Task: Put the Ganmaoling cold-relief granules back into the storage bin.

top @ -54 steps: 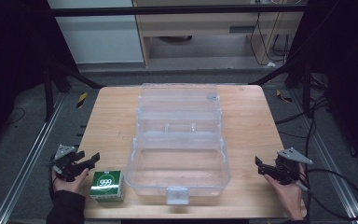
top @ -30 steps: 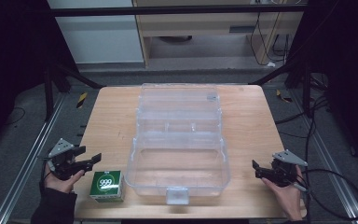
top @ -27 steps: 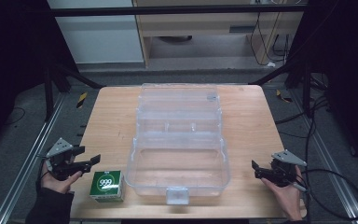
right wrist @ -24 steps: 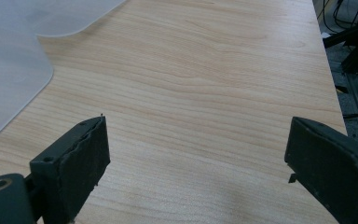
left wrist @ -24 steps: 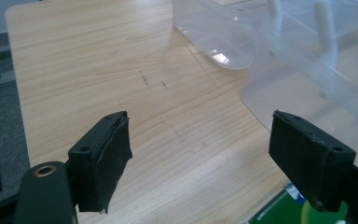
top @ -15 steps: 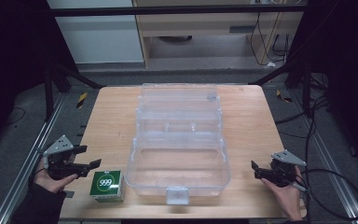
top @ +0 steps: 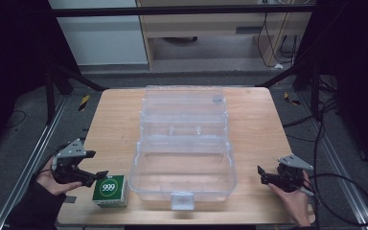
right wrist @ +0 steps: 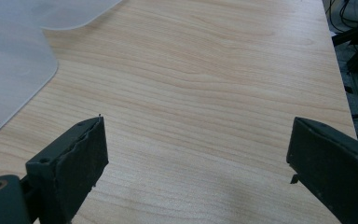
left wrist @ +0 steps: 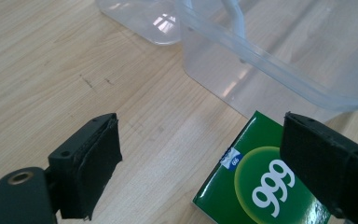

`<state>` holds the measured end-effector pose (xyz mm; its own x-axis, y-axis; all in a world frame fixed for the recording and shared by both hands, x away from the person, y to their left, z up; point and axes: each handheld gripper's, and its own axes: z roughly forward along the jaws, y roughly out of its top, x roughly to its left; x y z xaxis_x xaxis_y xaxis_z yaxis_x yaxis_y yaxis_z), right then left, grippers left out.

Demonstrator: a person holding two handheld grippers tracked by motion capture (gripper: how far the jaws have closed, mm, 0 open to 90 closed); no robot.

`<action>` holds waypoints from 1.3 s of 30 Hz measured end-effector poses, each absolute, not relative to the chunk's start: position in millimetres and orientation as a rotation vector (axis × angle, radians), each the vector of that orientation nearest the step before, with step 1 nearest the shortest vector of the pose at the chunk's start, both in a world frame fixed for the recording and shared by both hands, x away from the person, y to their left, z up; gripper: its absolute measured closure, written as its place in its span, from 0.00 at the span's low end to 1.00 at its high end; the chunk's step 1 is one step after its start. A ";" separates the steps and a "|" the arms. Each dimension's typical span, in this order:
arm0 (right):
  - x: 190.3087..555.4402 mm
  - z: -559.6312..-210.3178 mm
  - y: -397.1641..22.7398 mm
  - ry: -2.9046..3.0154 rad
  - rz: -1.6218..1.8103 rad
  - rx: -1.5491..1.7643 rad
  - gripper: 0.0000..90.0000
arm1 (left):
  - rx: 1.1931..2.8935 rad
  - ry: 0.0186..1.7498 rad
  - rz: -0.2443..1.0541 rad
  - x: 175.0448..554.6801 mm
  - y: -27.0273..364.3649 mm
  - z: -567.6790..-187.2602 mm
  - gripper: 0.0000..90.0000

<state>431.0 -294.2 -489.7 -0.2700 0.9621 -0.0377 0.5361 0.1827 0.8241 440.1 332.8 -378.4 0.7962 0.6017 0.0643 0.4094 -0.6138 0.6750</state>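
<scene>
I see a wooden table with a big clear plastic box in the middle. The box lies open, its lid folded back toward the far edge of the table. Its latch points at the near edge.

My left gripper is at the near left corner of the table, held in a hand. Its jaws are wide apart and hold nothing. A small green box with "999" on it sits on the table just beside the clear plastic box, on its left, close to the near edge. In the left gripper view, the green box lies by one jaw, and I cannot tell if that jaw touches it. The other jaw is over bare wood.

My right gripper is near the right edge of the table, close to the near right corner. Its jaws are wide apart too, with bare wood between them in the right gripper view. It is well apart from the clear box.
</scene>
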 end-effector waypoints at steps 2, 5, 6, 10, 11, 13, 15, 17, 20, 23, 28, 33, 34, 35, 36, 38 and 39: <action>431.1 -489.6 -294.4 1.891 0.961 1.402 0.06 | 2.346 0.716 0.379 439.9 330.3 -376.5 0.13; 431.3 -489.8 -294.2 1.894 0.959 1.402 0.06 | 2.393 0.677 0.381 439.4 326.8 -374.3 0.12; 431.3 -489.9 -294.0 1.895 0.961 1.404 0.06 | 2.408 0.661 0.381 439.3 325.8 -373.7 0.12; 431.6 -490.4 -293.4 1.906 0.957 1.404 0.06 | 2.454 0.604 0.370 438.0 322.2 -371.2 0.10; 431.9 -490.7 -293.5 1.909 0.951 1.397 0.06 | 2.465 0.591 0.366 437.7 321.4 -370.7 0.09; 431.9 -490.8 -293.2 1.911 0.949 1.398 0.06 | 2.494 0.555 0.359 437.3 320.2 -369.7 0.08; 431.9 -490.9 -293.1 1.913 0.949 1.396 0.06 | 2.514 0.530 0.352 436.5 318.6 -369.6 0.08; 431.9 -490.9 -292.9 1.915 0.949 1.396 0.06 | 2.533 0.505 0.340 435.5 316.8 -369.9 0.08; 432.1 -491.3 -292.6 1.921 0.947 1.393 0.05 | 2.558 0.471 0.322 434.2 313.8 -371.5 0.08; 432.3 -491.7 -292.3 1.925 0.942 1.390 0.05 | 2.590 0.439 0.304 433.5 311.0 -374.2 0.07; 432.5 -492.1 -292.0 1.933 0.936 1.387 0.05 | 2.641 0.403 0.275 432.8 307.4 -378.6 0.06; 432.9 -492.8 -291.2 1.946 0.929 1.386 0.05 | 2.673 0.377 0.248 431.6 303.9 -381.3 0.05; 432.9 -493.0 -291.0 1.950 0.926 1.384 0.05 | 2.679 0.366 0.243 431.7 303.2 -382.0 0.05; 432.9 -493.0 -290.8 1.950 0.928 1.385 0.05 | 2.682 0.360 0.233 431.4 302.2 -383.0 0.05; 432.9 -493.0 -290.8 1.950 0.928 1.385 0.05 | 2.688 0.351 0.229 431.3 301.3 -384.2 0.05; 432.9 -493.1 -290.6 1.953 0.927 1.386 0.05 | 2.705 0.336 0.223 431.6 299.5 -386.6 0.05; 433.0 -493.2 -290.5 1.954 0.928 1.388 0.05 | 2.707 0.334 0.216 431.7 298.7 -387.8 0.05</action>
